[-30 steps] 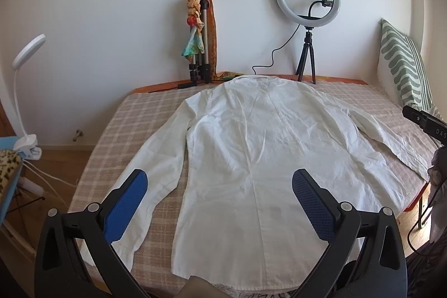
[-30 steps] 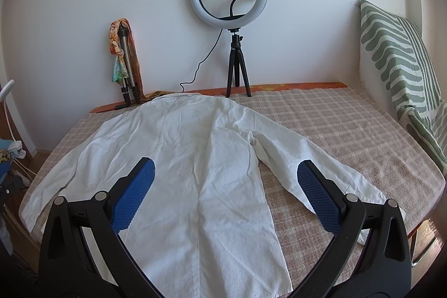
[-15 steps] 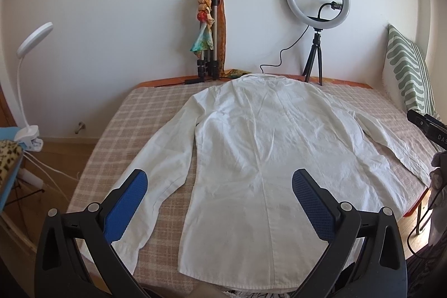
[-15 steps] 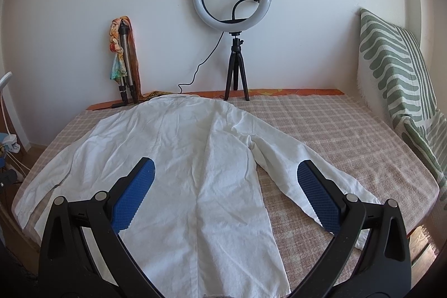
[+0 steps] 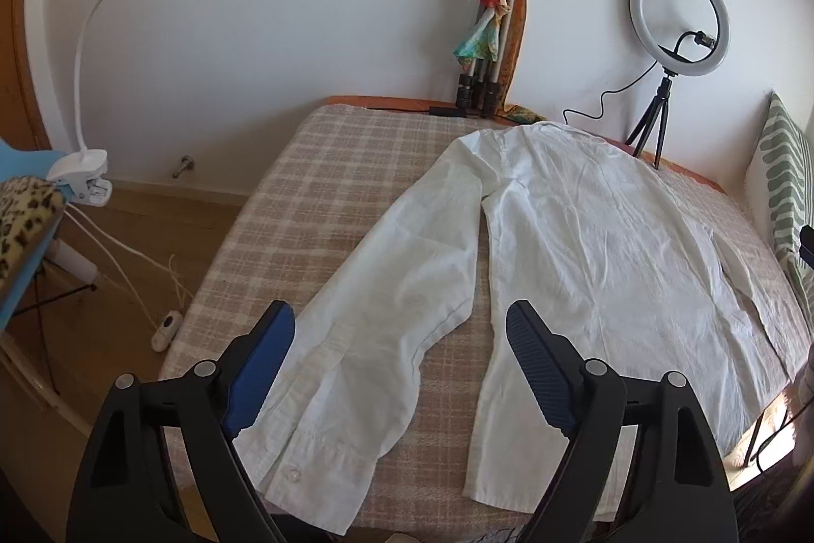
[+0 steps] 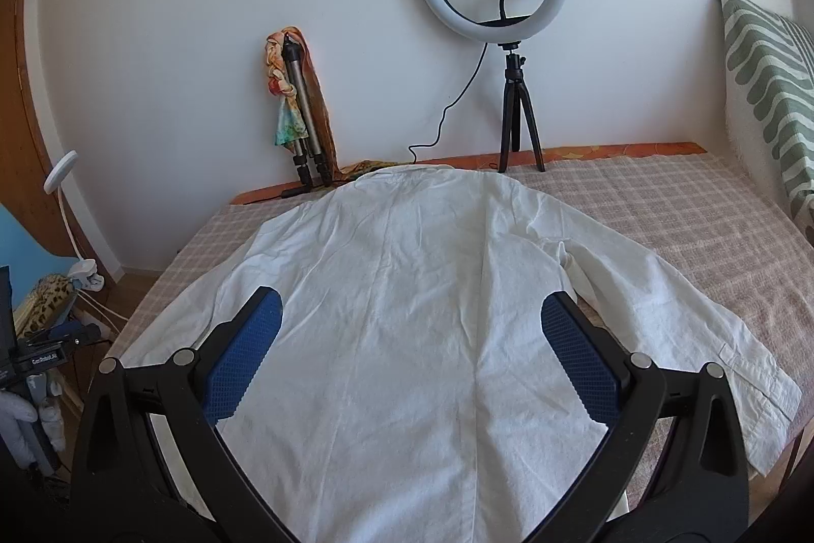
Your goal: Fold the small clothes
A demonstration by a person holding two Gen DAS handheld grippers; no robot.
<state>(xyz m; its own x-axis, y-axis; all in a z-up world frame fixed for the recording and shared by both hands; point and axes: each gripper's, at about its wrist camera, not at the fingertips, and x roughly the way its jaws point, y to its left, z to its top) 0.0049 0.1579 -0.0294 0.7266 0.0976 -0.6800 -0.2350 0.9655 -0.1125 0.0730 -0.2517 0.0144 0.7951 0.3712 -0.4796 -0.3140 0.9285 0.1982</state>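
Left hand-held gripper: jaws wide, holding nothing; it hovers over the near end of the left sleeve.
Left sleeve: long axis runs from the shoulder at the far side down toward the camera, cuff nearest the bed's near edge; it lies directly ahead of and below the left hand-held gripper, angled out from the body with a strip of bedcover between.
Garment: white crinkled long-sleeved cotton shirt, spread flat, back up as far as I can tell, collar toward the wall, hem toward the person.
Support: bed with beige checked cover; the shirt lies across its middle.
Right hand-held gripper: jaws wide, holding nothing; it hovers over the lower middle of the shirt's back.
Right sleeve: runs out to the right of that gripper, cuff near the bed's edge.
Nearer arm, judged: left for the left cuff, so a sleeve fold likely starts there.
Containers: none in view.
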